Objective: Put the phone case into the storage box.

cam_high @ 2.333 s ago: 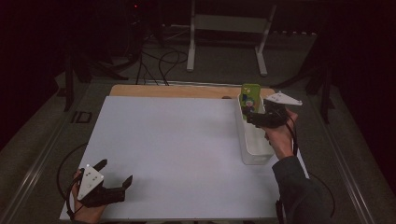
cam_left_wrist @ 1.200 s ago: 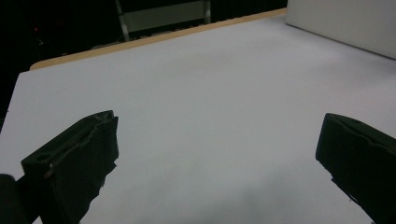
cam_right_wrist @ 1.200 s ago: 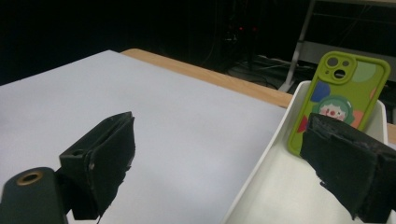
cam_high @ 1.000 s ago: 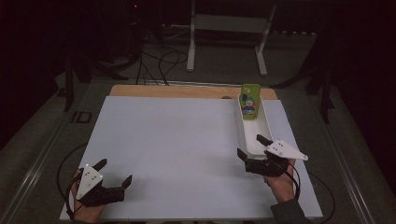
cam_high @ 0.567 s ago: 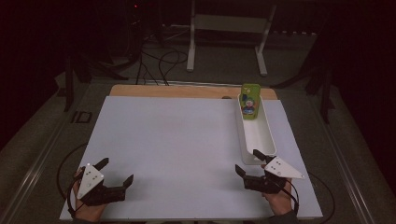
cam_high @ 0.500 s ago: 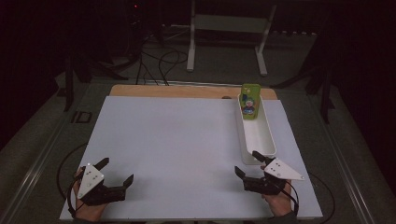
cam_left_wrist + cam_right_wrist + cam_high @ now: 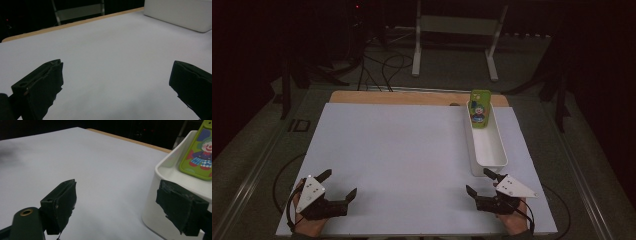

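1. The right gripper [image 7: 484, 184] has left the far end of the tray [image 7: 499, 159], where it stood over the green case [image 7: 478, 108] a couple of seconds ago, and now sits low at the table's near edge, just short of the tray's near end
2. Its jaws stand apart with nothing between them; they have just been closing a little, yet remain wide. In the right gripper view one jaw lies in front of the tray's outer wall [image 7: 152, 202], and I cannot tell whether it touches
3. The left gripper [image 7: 338, 186] rests at the near left corner as before, jaws wide apart and empty over the bare white sheet [image 7: 402, 150]
4. My reading: the case has been delivered and let go, and both hands are back at rest, so the placing looks finished
5. The case stands in the tray's far end, leaning back against the end wall, and well apart from both grippers
6. It is a flat, bright green slab with rounded corners, its face printed with a cartoon clown [image 7: 201, 152] in red, blue and white; it looks smooth and rigid. The rest of the tray is bare
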Demonstrator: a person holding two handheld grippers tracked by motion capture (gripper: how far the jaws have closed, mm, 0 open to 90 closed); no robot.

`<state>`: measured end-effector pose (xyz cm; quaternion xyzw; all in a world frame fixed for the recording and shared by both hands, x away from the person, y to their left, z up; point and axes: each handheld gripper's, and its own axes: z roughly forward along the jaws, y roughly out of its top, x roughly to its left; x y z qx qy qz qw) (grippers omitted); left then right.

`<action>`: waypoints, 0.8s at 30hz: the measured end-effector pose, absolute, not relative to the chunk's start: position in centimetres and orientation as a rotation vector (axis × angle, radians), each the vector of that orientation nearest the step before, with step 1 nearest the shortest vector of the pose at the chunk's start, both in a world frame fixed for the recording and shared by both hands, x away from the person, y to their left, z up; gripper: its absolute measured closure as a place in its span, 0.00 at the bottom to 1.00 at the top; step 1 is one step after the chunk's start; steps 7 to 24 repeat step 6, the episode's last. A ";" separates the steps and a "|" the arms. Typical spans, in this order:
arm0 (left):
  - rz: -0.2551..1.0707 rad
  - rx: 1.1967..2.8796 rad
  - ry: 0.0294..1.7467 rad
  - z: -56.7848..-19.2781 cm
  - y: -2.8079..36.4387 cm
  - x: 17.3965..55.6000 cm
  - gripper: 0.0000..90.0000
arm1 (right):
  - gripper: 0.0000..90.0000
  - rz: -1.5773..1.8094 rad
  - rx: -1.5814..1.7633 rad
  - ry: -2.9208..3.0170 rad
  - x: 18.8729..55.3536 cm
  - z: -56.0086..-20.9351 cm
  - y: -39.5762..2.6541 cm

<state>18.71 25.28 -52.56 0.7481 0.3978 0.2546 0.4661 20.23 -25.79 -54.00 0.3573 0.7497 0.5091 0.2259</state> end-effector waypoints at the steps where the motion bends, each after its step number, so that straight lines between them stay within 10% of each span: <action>1: 0.623 1.843 0.973 -52.6 25.2 18.7 0.00 | 0.18 1.406 0.986 2.070 20.2 -54.1 -25.9; 24: 0.617 1.860 0.969 -52.7 24.7 18.9 0.00 | 0.18 1.400 0.987 2.078 20.4 -54.4 -26.1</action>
